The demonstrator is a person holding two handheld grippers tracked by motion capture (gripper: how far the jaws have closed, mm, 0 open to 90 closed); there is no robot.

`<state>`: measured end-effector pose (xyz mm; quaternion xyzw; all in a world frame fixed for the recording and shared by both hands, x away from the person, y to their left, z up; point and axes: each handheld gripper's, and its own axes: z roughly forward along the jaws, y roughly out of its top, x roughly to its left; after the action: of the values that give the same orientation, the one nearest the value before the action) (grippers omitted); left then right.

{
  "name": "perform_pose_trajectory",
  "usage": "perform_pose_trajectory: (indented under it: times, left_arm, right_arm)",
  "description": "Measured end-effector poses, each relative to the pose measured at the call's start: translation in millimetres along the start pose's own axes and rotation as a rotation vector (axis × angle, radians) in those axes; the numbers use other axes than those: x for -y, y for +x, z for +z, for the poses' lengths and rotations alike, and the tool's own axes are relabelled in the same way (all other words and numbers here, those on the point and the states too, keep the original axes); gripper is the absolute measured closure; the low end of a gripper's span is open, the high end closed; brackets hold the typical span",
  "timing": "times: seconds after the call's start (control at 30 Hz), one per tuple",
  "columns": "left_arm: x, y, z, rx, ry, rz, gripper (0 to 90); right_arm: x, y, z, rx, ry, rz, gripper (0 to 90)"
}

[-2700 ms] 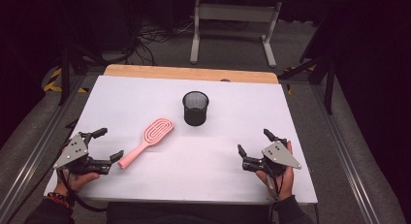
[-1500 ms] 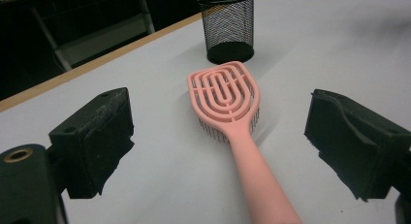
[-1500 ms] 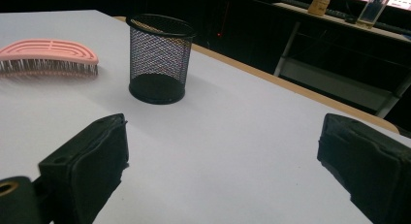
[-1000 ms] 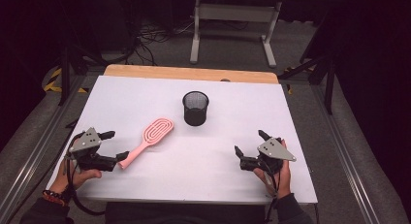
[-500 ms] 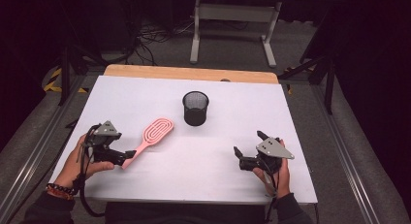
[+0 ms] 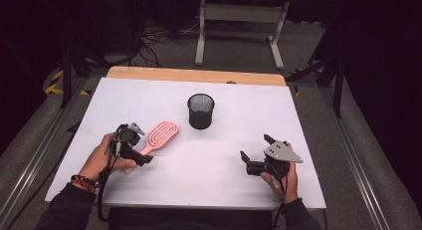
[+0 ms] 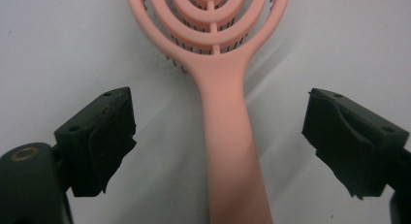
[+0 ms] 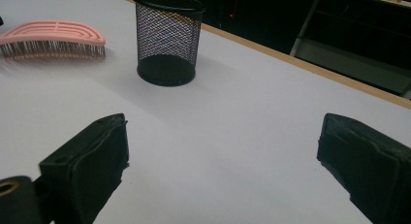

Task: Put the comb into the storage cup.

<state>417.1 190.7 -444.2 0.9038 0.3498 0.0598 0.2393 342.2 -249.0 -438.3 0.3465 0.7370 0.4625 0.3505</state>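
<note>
The pink hairbrush (image 6: pixel 158 136) lies bristles-down on the white counter (image 6: pixel 308 125), just left of the black mesh cup (image 6: pixel 200 111), its handle running straight up the middle of the left gripper view. The left gripper (image 7: pixel 218 141) straddles that handle with its fingers (image 7: pixel 104 136) spread wide, neither touching it. A good grasp likely means lowering squarely, keeping the handle centred, then closing evenly. The right gripper (image 6: pixel 254 155) rests well apart, fingers released.
</note>
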Motion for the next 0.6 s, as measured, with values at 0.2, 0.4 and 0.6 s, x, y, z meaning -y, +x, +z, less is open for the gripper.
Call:
perform_pose_trajectory:
  times: [0.2,0.4,0.6]
  left_arm:
    - [-5.7,2.5,7.7,-0.066,0.041,-0.005,14.9]
    - [-10.2,9.7,12.0,-0.051,0.058,-0.03,28.0]
    - [-13.8,10.3,13.5,-0.055,0.082,-0.026,33.5]
  right_arm:
    - [1.1,-0.5,0.4,-0.009,-0.004,0.007,5.1]
    - [2.1,-0.6,2.4,-0.016,0.02,0.002,6.0]
    - [2.7,-1.8,3.3,-0.021,0.029,0.013,6.6]
